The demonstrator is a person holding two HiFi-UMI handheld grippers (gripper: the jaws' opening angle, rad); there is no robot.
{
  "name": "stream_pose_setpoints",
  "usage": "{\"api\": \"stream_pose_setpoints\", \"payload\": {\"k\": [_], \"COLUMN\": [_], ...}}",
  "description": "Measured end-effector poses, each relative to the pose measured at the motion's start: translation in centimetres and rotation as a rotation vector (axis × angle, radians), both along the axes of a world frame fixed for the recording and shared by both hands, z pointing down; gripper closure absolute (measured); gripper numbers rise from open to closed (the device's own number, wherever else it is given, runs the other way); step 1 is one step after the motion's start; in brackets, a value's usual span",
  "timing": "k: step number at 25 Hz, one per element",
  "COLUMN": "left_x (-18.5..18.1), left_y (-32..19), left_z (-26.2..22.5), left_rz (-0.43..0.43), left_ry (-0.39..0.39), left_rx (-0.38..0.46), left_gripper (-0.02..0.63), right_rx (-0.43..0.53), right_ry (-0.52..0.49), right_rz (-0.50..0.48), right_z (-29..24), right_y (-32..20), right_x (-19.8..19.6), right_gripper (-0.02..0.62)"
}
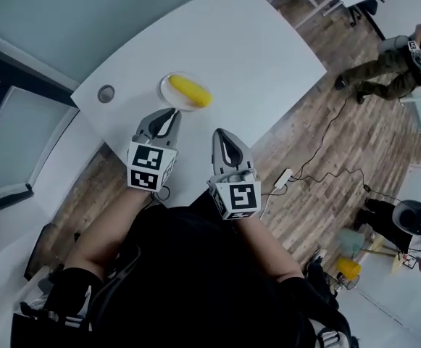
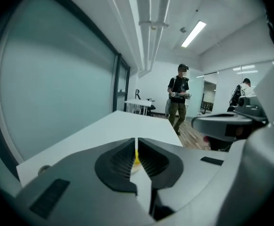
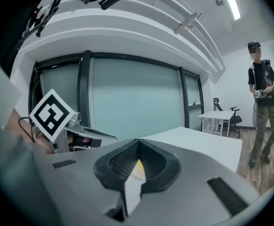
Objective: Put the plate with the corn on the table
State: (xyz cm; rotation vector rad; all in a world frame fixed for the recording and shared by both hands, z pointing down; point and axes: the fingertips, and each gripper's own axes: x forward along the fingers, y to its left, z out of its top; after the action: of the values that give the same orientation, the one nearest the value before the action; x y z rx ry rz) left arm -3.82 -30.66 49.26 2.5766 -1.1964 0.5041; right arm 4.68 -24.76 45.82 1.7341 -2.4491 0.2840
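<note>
A yellow corn cob (image 1: 190,90) lies on a small white plate (image 1: 174,83) near the front edge of the white table (image 1: 253,49). My left gripper (image 1: 172,114) is at the plate's near rim with its jaws drawn together and nothing between them. Whether its tip touches the rim I cannot tell. My right gripper (image 1: 222,133) hovers just right of it, a little short of the plate, also shut and empty. In the left gripper view (image 2: 137,140) a sliver of corn (image 2: 136,161) shows through the thin slit. The right gripper view (image 3: 137,142) shows the corn (image 3: 137,165) the same way.
A round cable grommet (image 1: 106,93) sits in the table to the left of the plate. On the wood floor at the right lie a power strip (image 1: 282,177) and cables. A person (image 1: 384,60) stands further off, and a glass wall (image 2: 56,88) is on the left.
</note>
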Motion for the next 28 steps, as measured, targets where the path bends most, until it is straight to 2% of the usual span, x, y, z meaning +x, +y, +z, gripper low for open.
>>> {"api": "stream_pose_setpoints", "payload": {"k": [1, 7, 9, 12, 19, 28], "left_x": [-0.1, -0.8, -1.5, -2.4, -4.0, -4.3], "left_y": [0.9, 6.1, 7.4, 9.2, 10.9, 10.5], "left_z": [-1.5, -8.9, -11.2, -13.7, -15.5, -15.9], "left_rz": [0.002, 0.022, 0.012, 0.01, 0.004, -0.011], "left_ry": [0.022, 0.173, 0.201, 0.226, 0.233, 0.232], "left_rx": [0.043, 0.259, 0.338, 0.407, 0.467, 0.483], "left_gripper": [0.601, 0.601, 0.601, 0.601, 0.601, 0.601], "right_rx": [0.01, 0.113, 0.147, 0.194, 0.268, 0.295], "right_ry": [-0.003, 0.013, 0.016, 0.015, 0.03, 0.046], "right_rz": [0.003, 0.012, 0.018, 0.013, -0.001, 0.016], "right_z": [-0.7, -4.9, -6.2, -7.9, -9.8, -10.7], "right_y": [0.3, 3.1, 4.0, 5.3, 6.6, 6.2], "right_x": [-0.5, -3.0, -3.7, -5.0, -7.3, -7.1], "right_gripper": [0.594, 0.594, 0.594, 0.594, 0.594, 0.594]}}
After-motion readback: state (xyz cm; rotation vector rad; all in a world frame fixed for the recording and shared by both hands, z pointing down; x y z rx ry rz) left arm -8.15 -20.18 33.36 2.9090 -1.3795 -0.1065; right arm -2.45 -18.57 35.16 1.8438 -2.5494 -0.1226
